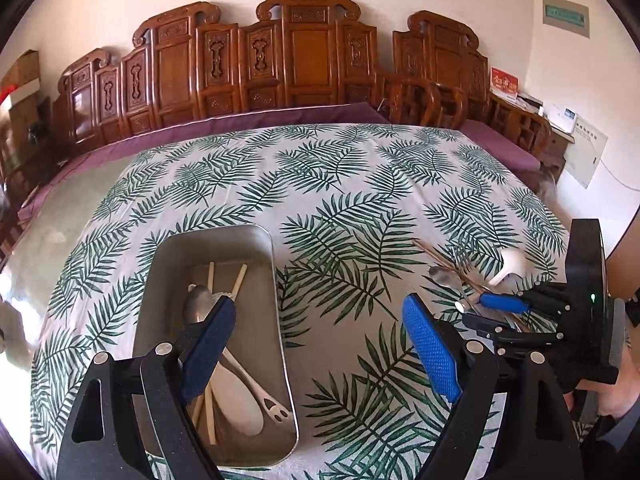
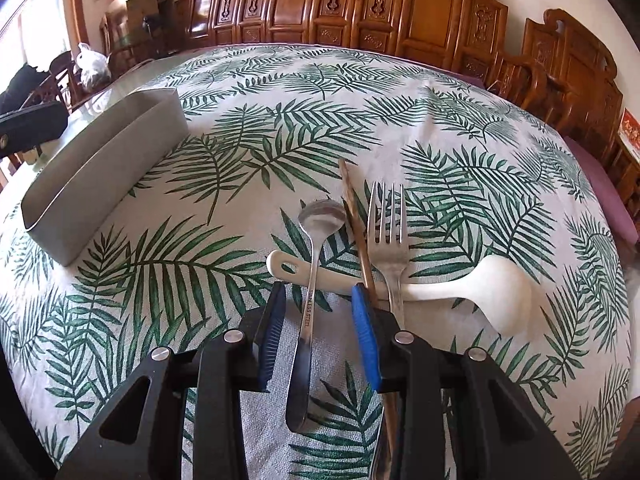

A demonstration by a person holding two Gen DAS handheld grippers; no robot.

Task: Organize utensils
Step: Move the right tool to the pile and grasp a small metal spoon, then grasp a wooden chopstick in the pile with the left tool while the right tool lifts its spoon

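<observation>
A metal tray (image 1: 276, 304) sits on the leaf-print cloth and holds a steel spoon (image 1: 198, 304), wooden chopsticks (image 1: 240, 280) and white plastic spoons (image 1: 236, 392). My left gripper (image 1: 320, 352) is open and empty just above the tray's near end. My right gripper (image 2: 318, 320) is open with its jaws on either side of a steel spoon's handle (image 2: 310, 304) on the cloth. Next to it lie a brown chopstick (image 2: 356, 224), a fork (image 2: 388, 232) and a white ladle spoon (image 2: 496, 292) crossing beneath them. The tray also shows in the right wrist view (image 2: 100, 184).
The table carries a green leaf-print cloth (image 1: 340, 184). Carved wooden chairs (image 1: 304, 52) and a purple cushioned bench (image 1: 248, 120) stand behind it. The right gripper's body (image 1: 576, 308) shows at the right in the left wrist view.
</observation>
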